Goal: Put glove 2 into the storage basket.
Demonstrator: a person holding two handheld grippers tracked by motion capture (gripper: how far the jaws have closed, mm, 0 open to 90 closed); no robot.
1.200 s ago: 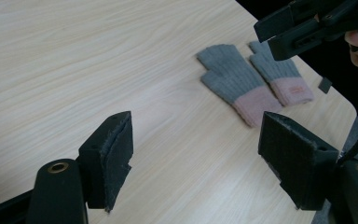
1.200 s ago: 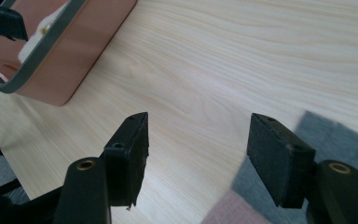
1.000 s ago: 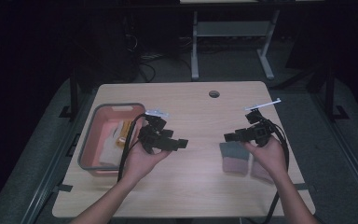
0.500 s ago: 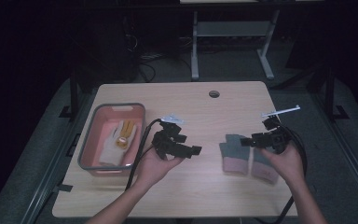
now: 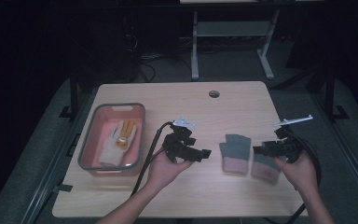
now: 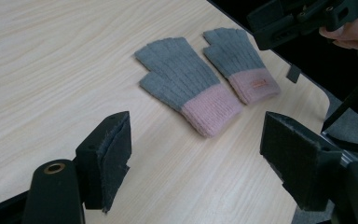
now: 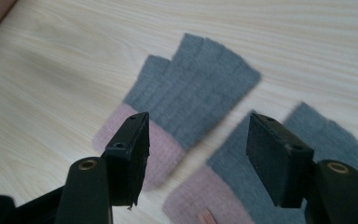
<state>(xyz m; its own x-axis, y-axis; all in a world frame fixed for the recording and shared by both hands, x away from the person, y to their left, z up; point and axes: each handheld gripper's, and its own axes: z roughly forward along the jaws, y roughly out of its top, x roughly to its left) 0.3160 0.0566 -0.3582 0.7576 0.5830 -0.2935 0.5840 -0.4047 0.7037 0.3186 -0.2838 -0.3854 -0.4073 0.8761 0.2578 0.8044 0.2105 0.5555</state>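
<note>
Reaching in from the near edge, both forearms hold their grippers low over the desk (image 5: 168, 100). The left gripper (image 5: 206, 154) points toward two grey-and-pink gloves (image 5: 235, 152), fingers wide apart and empty. The right gripper (image 5: 257, 150) hovers over the gloves, its fingers just closing a little, still apart, gripping nothing.

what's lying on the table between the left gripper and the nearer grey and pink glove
Nothing: in the high view, only bare tabletop lies between the left gripper and the nearer glove.
</note>
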